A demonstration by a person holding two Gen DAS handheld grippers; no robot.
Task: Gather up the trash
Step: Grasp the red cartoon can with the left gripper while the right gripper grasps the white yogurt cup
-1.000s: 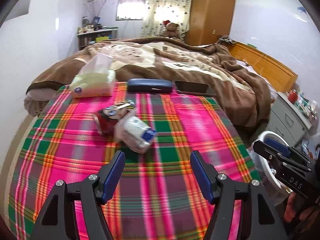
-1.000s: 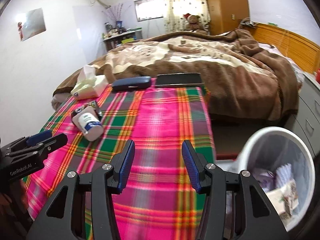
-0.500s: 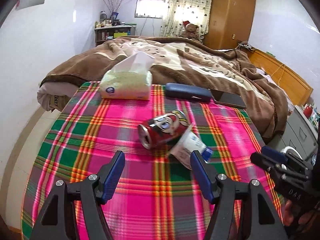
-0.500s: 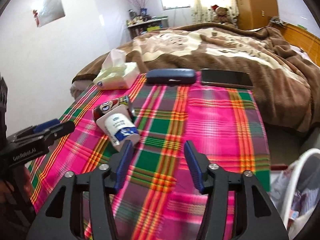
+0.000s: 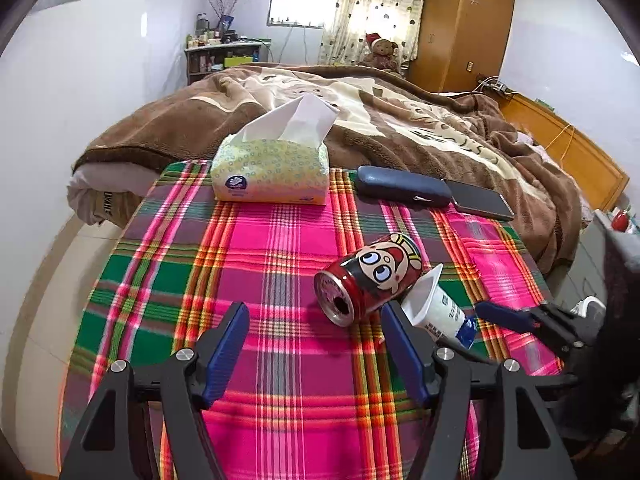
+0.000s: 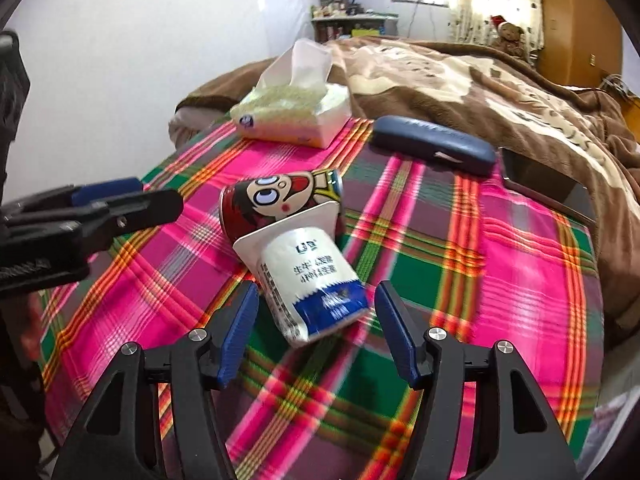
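1. Two trash items lay touching: yogurt cup (image 6: 310, 280) directly ahead of the empty, spread right gripper (image 6: 316, 320); can (image 5: 368, 278) ahead-right of the spread left gripper (image 5: 314, 346).
2. Cup judged light, crushable (grip mid-body).

White walls (image 5: 112, 52), curtained window (image 5: 376, 4) (backlit), wooden wardrobe (image 5: 460, 28).

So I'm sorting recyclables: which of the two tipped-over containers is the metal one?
The red cartoon-face can, lying with its opened top toward the left gripper. The white yogurt cup touching it is not metal; it lies before the right gripper.
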